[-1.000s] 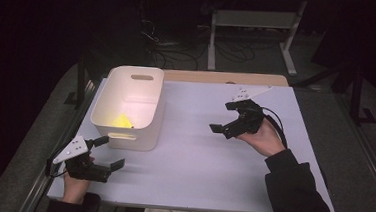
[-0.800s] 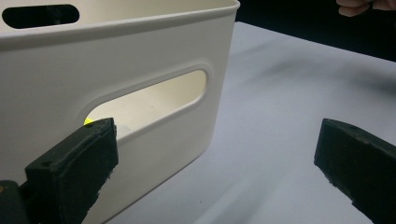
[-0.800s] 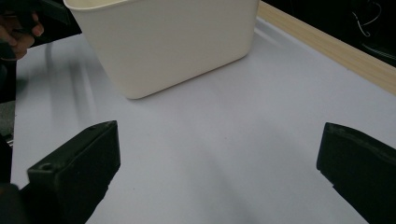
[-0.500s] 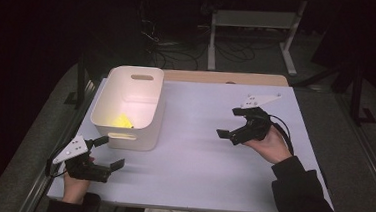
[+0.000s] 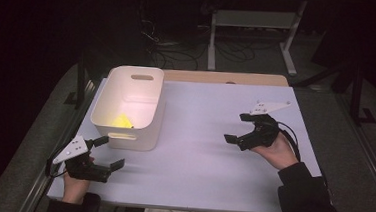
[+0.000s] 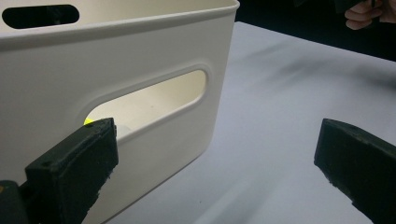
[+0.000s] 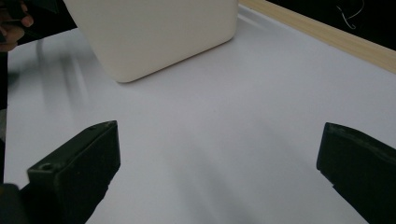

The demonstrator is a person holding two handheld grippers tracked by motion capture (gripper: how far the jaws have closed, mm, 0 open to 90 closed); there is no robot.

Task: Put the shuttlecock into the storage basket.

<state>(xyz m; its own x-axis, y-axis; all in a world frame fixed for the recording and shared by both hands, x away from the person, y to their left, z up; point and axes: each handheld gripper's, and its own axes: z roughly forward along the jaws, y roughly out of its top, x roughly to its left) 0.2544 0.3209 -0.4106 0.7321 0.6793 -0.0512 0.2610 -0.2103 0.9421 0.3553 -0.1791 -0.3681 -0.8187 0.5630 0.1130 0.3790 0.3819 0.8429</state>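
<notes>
Both claws are empty. The left claw (image 5: pixel 106 153) sits at the near left corner of the bench (image 5: pixel 196 177), jaws spread wide, nothing between them. In the left gripper view it points at the near wall of the white bin (image 6: pixel 140 65), close to it but not touching, level with the handle slot (image 6: pixel 149 100).

The right claw (image 5: pixel 235 127) is held above the right side of the bench, well apart from the bin (image 5: pixel 128 107), jaws equally wide and holding nothing. The right gripper view shows bare bench surface (image 7: pixel 224 121) between its jaws, with the bin (image 7: pixel 154 32) farther off.

1 yellow object (image 5: pixel 121 120) lies on the bin floor, toward the near wall. A sliver of yellow (image 6: pixel 87 122) shows through the slot in the left gripper view. Its shape is too small to make out.

Judgement: with the yellow object inside the bin and both claws open and clear of it, this looks like a rest point between steps. The left claw's position by the handle slot would suit steadying or pulling the bin; the right claw's height would suit reaching over the rim. Which is intended cannot be told.

The bin stands upright on the left half, far end near the wooden edge strip (image 5: pixel 223 77).
</notes>
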